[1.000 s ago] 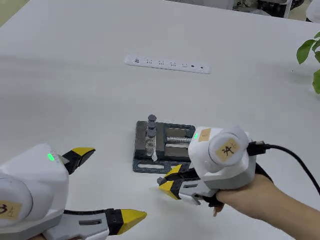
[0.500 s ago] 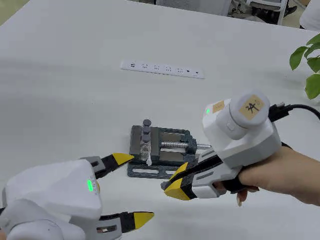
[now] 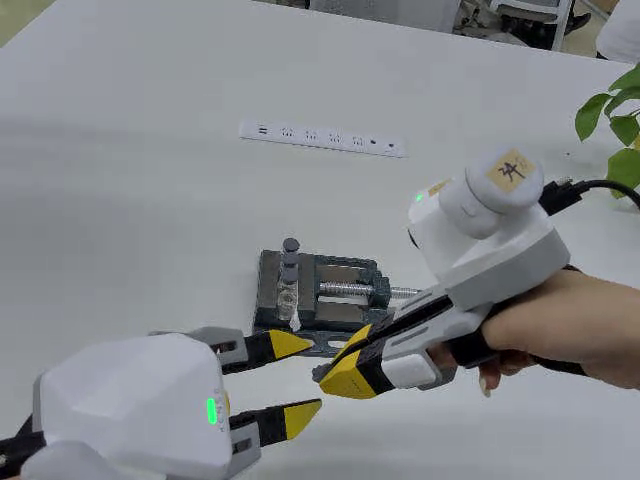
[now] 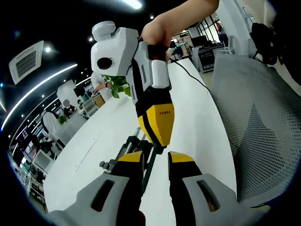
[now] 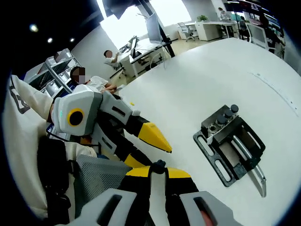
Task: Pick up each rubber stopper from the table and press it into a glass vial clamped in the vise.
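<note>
**A:** What sits between the right jaws?

**B:** The right gripper (image 5: 158, 171) has its yellow-tipped jaws pinched almost together on a small dark grey rubber stopper (image 5: 158, 165). The stopper's rounded top pokes up just past the tips.

**A:** And the left?

**B:** The left gripper (image 3: 293, 380) has its jaws parted with nothing in the gap. Its wedge-shaped yellow tips are near the right gripper's tip without touching it.

**A:** Where are the vials from there?

**B:** The vials (image 3: 288, 283) stand upright in a row, clamped at the left end of the vise (image 3: 340, 312), just beyond both sets of tips. The two farther vials carry dark stoppers. The nearest shows clear glass at the top.

**A:** What is the vise like?

**B:** It is dark, blocky metal with a shiny threaded screw running out to its right. It sits flat on the matt white table (image 3: 150, 200).

**A:** Anything farther out?

**B:** A hand (image 3: 560, 325) grips the right gripper's white housing. A slim white power strip (image 3: 322, 138) lies well beyond the vise, and green leaves (image 3: 610, 115) show at the right edge.
</note>
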Motion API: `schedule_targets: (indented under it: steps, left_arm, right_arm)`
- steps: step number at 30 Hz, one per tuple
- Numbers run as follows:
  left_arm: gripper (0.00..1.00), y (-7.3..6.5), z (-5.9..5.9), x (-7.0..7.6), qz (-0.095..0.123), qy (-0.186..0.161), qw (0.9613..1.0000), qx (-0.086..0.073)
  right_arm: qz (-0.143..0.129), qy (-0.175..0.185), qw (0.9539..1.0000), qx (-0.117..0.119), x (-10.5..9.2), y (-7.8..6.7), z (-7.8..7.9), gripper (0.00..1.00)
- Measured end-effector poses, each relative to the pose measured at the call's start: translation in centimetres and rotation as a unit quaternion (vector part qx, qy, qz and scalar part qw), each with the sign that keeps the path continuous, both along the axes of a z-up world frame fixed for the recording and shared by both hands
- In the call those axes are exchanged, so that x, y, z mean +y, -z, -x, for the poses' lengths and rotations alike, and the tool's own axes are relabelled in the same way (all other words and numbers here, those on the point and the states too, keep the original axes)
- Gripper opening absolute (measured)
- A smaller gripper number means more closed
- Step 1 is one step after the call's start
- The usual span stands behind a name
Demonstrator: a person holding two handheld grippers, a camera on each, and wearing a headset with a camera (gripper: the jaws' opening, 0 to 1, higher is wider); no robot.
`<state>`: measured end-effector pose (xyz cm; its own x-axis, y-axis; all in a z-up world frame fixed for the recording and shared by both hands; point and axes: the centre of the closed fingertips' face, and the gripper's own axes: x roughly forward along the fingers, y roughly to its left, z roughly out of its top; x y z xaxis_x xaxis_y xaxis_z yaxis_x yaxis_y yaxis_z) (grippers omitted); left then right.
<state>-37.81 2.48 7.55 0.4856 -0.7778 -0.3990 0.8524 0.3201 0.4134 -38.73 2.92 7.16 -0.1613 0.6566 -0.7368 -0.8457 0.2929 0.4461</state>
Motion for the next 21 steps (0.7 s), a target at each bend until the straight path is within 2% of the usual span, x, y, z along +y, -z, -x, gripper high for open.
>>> schedule_targets:
  steps: [6,16,21]
  left_arm:
    - [0.09,-0.3,0.4,-0.3,-0.01,0.018,0.9996,-0.017]
    - [0.05,-0.3,1.1,-0.6,-0.026,0.04,0.9983,-0.034]
    - [0.05,-0.2,1.2,-0.7,-0.032,0.046,0.9977,-0.04]
  right_arm:
    - [-0.003,-0.003,0.9999,0.016,0.1,-0.1,0.4,0.06]
    - [-0.008,-0.009,0.9993,0.035,0.1,-0.4,0.9,0.06]
    - [-0.006,-0.012,0.9992,0.037,0.1,-0.3,1.1,0.06]
